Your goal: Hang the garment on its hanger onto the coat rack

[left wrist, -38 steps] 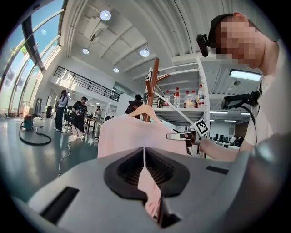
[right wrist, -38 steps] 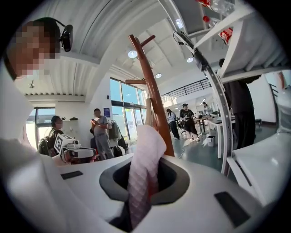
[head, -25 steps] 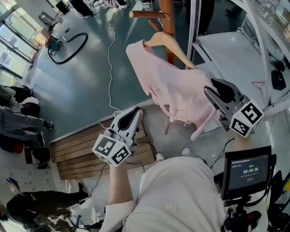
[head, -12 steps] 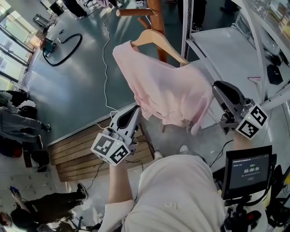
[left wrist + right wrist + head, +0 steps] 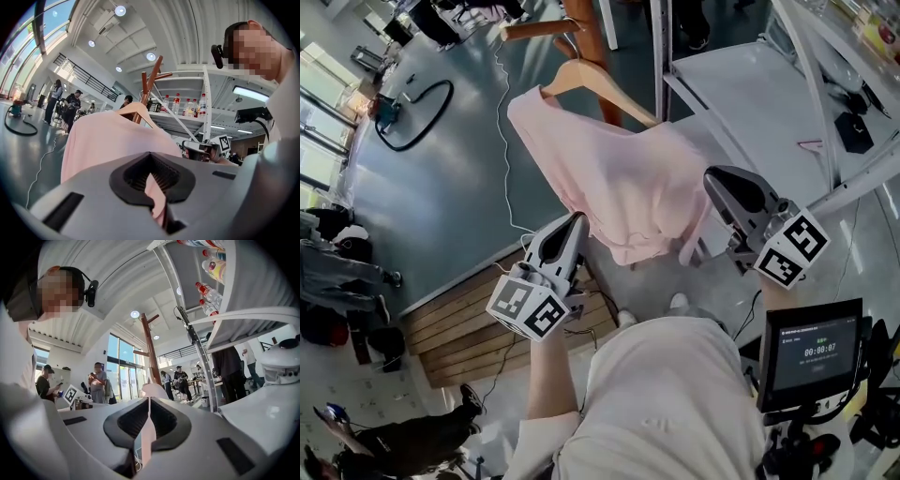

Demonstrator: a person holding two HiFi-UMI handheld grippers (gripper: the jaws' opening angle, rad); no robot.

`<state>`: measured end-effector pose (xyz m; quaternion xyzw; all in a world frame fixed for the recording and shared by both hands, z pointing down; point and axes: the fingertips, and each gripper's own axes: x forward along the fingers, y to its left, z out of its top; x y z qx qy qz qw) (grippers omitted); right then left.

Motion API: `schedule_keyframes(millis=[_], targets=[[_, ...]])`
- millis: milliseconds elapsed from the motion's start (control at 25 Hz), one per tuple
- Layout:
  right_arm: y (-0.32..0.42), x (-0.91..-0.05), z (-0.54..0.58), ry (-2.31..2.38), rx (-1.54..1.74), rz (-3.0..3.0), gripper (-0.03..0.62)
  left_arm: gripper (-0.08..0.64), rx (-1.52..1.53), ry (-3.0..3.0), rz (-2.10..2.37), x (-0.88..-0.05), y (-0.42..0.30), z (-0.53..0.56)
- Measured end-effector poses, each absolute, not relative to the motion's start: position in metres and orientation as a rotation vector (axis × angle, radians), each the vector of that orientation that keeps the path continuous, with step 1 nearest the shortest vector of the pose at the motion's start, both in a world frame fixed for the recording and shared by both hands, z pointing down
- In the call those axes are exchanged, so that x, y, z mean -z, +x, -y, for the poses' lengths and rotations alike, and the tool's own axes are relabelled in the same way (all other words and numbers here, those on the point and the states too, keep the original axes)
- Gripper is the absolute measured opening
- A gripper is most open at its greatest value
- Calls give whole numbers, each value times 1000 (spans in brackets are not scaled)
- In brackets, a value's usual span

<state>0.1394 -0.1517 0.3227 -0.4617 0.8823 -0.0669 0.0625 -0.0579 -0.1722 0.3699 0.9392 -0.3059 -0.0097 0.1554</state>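
A pink garment [image 5: 619,178] hangs on a wooden hanger [image 5: 581,73], whose hook end sits by the wooden coat rack [image 5: 581,19] at the top of the head view. My left gripper [image 5: 577,221] is at the garment's lower left hem. In the left gripper view it [image 5: 152,187] is shut with pink cloth [image 5: 108,140] pinched between the jaws. My right gripper [image 5: 712,184] is at the garment's right edge. Its jaws [image 5: 149,420] are closing, and a thin strip of the pink cloth [image 5: 146,439] is gripped between them.
A metal shelf frame [image 5: 694,103] stands right behind the garment, with bottles [image 5: 208,291] on an upper shelf. A wooden pallet [image 5: 441,328] and a white cable [image 5: 502,141] lie on the floor at left. A small monitor [image 5: 811,352] is at lower right. People stand farther off.
The right gripper has moved left to the garment's right edge and shut on the cloth. The left gripper, just short of the hem a second ago, now grips it.
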Motion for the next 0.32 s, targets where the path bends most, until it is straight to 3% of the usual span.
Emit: schedule_keyframes(millis=[320], targets=[[129, -329, 144, -1400, 176, -2696, 11, 6, -7, 2752, 875, -368, -40, 171]])
